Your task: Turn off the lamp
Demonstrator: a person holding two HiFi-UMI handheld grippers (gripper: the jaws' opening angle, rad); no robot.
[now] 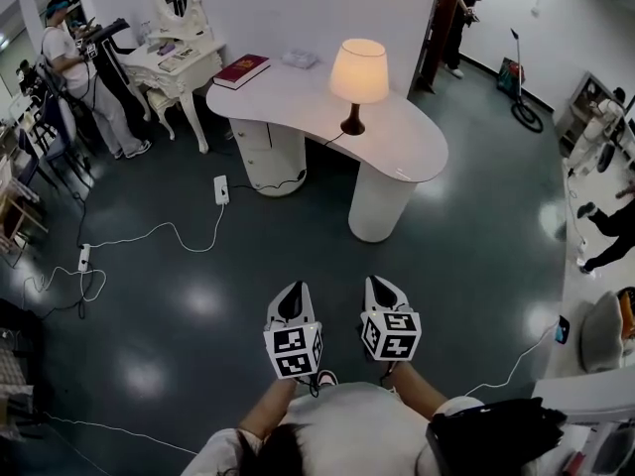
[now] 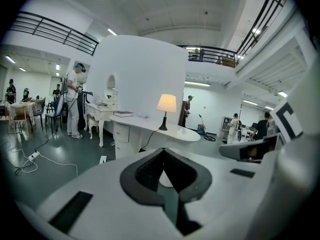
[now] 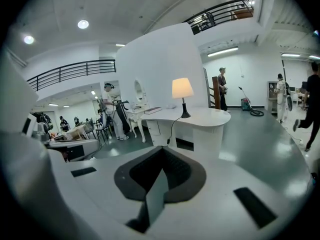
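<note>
The lamp (image 1: 358, 72) is lit, with a cream shade and a dark base, and stands on the curved white table (image 1: 407, 152) well ahead of me. Its cord runs off the table's front edge. Both gripper views show it too: lamp (image 2: 166, 104) and lamp (image 3: 182, 90), small and far off. My left gripper (image 1: 294, 290) and right gripper (image 1: 381, 284) are side by side over the dark floor, well short of the table. Each has its jaws together with nothing between them. The left gripper (image 2: 162, 152) and right gripper (image 3: 162, 150) both point toward the table.
A red book (image 1: 241, 70) lies at the table's left end. A power strip (image 1: 221, 188) and white cables (image 1: 149, 234) lie on the floor to the left. A person (image 1: 77, 77) stands by a white dressing table (image 1: 177, 62). Other people and a vacuum (image 1: 520, 92) are at the right.
</note>
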